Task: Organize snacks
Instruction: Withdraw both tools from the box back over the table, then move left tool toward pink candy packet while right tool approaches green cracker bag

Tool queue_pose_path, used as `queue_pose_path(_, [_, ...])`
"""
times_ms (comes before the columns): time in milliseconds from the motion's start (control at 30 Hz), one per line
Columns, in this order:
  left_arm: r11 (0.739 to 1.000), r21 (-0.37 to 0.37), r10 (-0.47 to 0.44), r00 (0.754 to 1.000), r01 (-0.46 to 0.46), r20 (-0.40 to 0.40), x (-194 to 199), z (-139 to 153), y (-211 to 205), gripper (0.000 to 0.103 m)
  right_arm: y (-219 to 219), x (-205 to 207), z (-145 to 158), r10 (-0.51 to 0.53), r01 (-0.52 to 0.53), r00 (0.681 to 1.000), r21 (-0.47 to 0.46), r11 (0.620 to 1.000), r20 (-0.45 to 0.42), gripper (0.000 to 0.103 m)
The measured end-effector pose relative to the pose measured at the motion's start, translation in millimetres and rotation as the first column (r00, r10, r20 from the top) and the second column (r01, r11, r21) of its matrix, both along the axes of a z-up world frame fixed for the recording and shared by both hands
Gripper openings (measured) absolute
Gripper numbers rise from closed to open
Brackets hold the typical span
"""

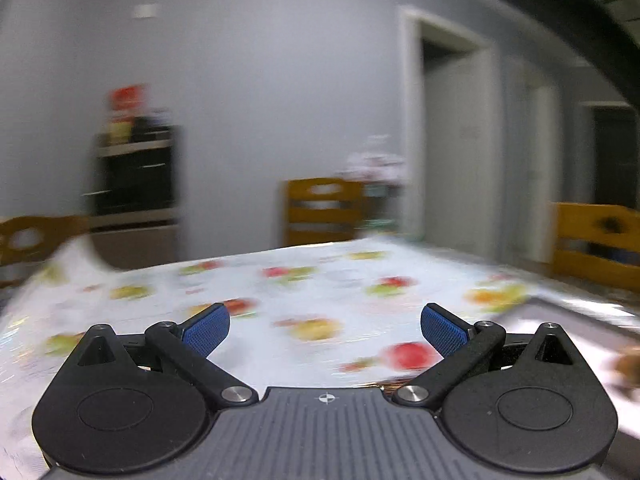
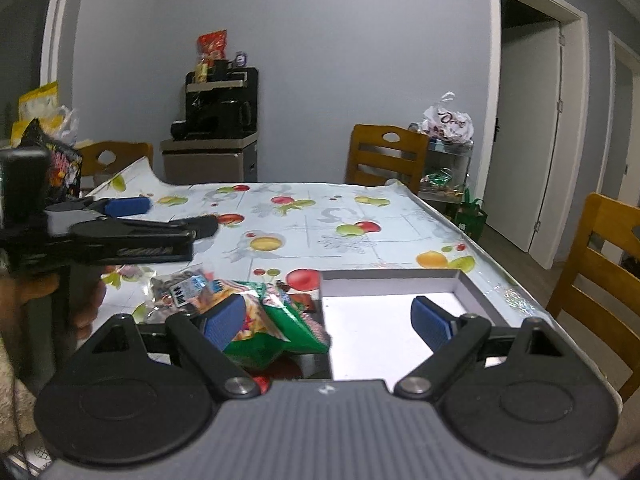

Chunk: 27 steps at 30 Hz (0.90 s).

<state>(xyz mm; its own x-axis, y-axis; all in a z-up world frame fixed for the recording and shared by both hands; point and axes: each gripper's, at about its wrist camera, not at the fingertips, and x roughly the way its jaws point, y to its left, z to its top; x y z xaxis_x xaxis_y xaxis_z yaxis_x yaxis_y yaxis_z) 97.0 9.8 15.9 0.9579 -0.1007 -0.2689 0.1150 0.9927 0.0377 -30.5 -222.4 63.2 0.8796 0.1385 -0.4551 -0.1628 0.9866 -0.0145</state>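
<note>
Snack packets (image 2: 256, 312) lie heaped on the worktop (image 2: 320, 220) beside a white tray (image 2: 468, 280). Both the right hand-held gripper (image 2: 328, 320) and the left hand-held gripper (image 1: 325, 326) gape wide, holding nothing.

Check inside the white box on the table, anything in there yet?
The white box shows only bare white floor. Its near part is hidden behind the right gripper. The snack packets lie outside, against its left wall.

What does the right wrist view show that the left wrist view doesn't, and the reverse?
Only the right wrist view shows the snack packets, the white box, the left gripper from the side, and the open right gripper.

Only the left wrist view shows the left gripper from behind, open and empty, with everything motion-blurred.

Both share the fruit-print tablecloth, wooden chair and black appliance.
</note>
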Motion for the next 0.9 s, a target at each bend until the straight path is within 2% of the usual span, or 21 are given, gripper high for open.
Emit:
queue_pose_path(67, [0.994,0.002,0.108,0.993,-0.108,-0.057,13,-10,4,0.103,9,1,-1,0.012,-0.012,1.000,-0.010,1.000,-0.003,0.090])
queue_pose_path(167, [0.973,0.074,0.226,0.963,-0.217,-0.148,35,-23,4,0.103,20,2,-5,0.032,-0.033,0.999,-0.021,0.999,-0.017,0.090])
queue_pose_path(233, [0.965,0.095,0.256,0.951,-0.243,-0.171,40,-27,7,0.103,27,3,-6,0.045,-0.045,0.999,-0.030,0.999,-0.021,0.090])
queue_pose_path(400, [0.962,0.118,0.265,0.945,-0.246,-0.190,44,-30,11,0.103,35,5,-7,0.065,-0.066,0.998,-0.040,0.997,-0.024,0.090])
queue_pose_path(500, [0.968,0.064,0.251,0.944,-0.243,-0.215,44,-26,22,0.103,37,6,-10,0.080,-0.081,0.996,-0.033,0.996,-0.037,0.090])
queue_pose_path(633, [0.974,-0.044,0.206,0.950,-0.223,-0.236,42,-20,45,0.103,42,2,-14,0.100,-0.101,0.994,-0.033,0.994,-0.043,0.090])
queue_pose_path(800, [0.946,-0.184,0.230,0.954,-0.265,-0.193,41,-4,99,0.103,50,-11,-18,0.131,-0.131,0.991,-0.012,0.991,-0.037,0.090])
queue_pose_path(900, [0.940,-0.219,0.216,0.953,-0.262,-0.214,49,-7,121,0.103,52,-19,-21,0.153,-0.153,0.988,-0.007,0.988,-0.034,0.090])
